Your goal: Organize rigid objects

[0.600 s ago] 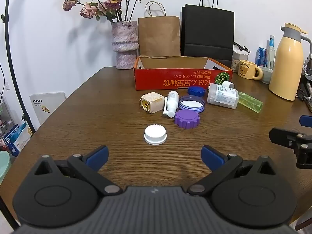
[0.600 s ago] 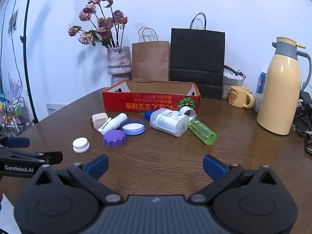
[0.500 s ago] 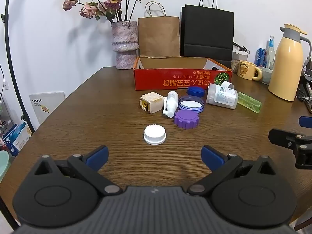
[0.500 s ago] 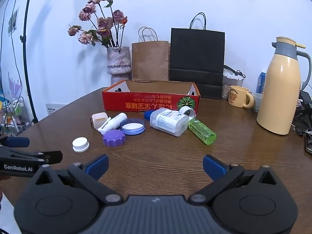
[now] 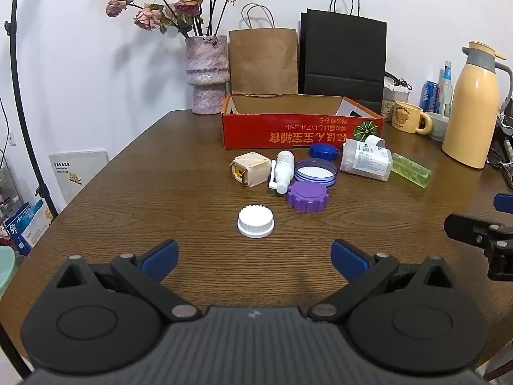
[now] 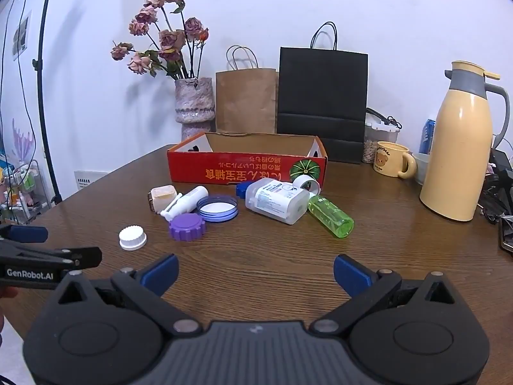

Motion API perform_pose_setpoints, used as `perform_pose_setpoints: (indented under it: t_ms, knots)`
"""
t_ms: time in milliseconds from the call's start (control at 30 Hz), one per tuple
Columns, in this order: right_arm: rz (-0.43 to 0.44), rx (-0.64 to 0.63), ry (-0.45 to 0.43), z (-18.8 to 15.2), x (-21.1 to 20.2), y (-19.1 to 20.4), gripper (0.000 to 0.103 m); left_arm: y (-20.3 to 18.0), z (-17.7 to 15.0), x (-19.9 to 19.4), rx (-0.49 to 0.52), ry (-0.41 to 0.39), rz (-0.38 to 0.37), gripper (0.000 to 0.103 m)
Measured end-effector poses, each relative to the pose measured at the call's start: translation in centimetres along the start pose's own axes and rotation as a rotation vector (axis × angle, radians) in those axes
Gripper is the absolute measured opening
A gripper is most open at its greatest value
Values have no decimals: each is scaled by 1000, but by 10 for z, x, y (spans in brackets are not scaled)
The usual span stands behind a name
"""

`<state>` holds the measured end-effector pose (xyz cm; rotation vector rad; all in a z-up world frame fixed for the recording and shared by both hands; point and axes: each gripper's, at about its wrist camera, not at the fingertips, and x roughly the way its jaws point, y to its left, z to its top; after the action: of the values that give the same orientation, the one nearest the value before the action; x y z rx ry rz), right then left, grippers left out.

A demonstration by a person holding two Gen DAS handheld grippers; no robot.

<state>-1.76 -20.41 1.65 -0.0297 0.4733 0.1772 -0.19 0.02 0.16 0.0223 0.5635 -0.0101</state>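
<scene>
Both grippers hover over the wooden tabletop (image 5: pixel 160 199) with jaws spread wide and nothing between them: the left gripper (image 5: pixel 255 255) and the right gripper (image 6: pixel 255 271). A white ribbed cap (image 5: pixel 255 221) lies at twelve o'clock from the left gripper. Beyond it, a purple lid (image 5: pixel 307 196), spray bottle (image 5: pixel 282 170) and green bottle (image 6: pixel 331 215) cluster before the red cardboard box (image 5: pixel 301 131).
</scene>
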Motion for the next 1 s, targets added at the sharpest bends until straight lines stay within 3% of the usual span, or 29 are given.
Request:
perform_pose_setpoints:
  t_ms: [1000]
  knots:
    - [-2,-4,-6,0,-5,2,103,0,2,-6,-6,-20,-15,103]
